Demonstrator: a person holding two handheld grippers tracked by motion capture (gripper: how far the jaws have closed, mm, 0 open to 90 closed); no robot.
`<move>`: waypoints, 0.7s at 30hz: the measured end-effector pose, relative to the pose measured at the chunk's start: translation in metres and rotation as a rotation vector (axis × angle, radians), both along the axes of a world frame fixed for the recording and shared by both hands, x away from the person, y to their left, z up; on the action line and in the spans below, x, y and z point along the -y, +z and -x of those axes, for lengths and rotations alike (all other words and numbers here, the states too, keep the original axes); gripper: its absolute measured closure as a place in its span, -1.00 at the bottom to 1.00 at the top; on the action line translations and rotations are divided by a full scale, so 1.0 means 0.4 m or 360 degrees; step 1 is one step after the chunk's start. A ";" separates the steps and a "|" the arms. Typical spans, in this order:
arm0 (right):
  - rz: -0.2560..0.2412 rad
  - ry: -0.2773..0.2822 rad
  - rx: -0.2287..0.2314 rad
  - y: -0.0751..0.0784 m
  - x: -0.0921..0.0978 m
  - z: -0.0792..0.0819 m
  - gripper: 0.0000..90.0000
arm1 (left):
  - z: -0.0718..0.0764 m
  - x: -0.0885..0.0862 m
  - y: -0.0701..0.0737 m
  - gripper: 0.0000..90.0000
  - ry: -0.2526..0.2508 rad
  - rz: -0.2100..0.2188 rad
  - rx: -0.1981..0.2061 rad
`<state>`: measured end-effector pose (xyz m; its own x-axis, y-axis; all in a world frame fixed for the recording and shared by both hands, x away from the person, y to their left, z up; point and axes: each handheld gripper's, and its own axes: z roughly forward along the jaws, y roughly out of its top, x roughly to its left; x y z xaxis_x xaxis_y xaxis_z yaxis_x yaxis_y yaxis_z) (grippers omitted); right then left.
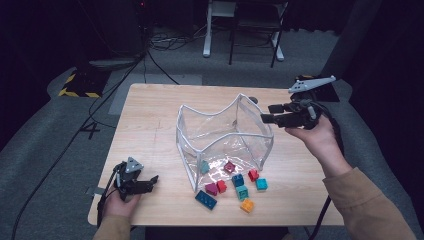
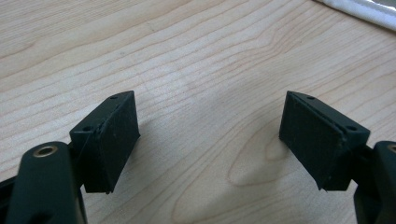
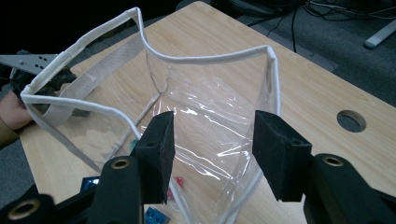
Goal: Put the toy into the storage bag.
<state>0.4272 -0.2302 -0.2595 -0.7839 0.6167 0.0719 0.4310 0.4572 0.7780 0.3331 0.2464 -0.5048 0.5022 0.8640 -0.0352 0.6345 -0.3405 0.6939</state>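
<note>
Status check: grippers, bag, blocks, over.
Left gripper open, empty, low over the table. Right gripper open at clear bag rim, not gripping. Blocks loose beside bag. Nothing blocking.

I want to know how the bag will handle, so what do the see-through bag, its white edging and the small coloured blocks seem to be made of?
The see-through white-edged bag looks like thin glossy plastic film: glare and creases show. Its white edging seems woven fabric tape, matt. The small coloured blocks look like hard moulded plastic, with studs on top.
</note>
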 end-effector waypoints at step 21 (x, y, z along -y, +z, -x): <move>-0.0118 -0.0074 0.0022 -0.087 0.117 0.141 0.09 | -0.002 -0.001 0.000 -0.55 0.0010 -0.0006 0.0000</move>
<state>0.3708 -0.2771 -0.2941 -0.7559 0.6457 0.1077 0.4391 0.3781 0.8150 0.3340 0.2469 -0.5046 0.4968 0.8673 -0.0318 0.6368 -0.3394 0.6923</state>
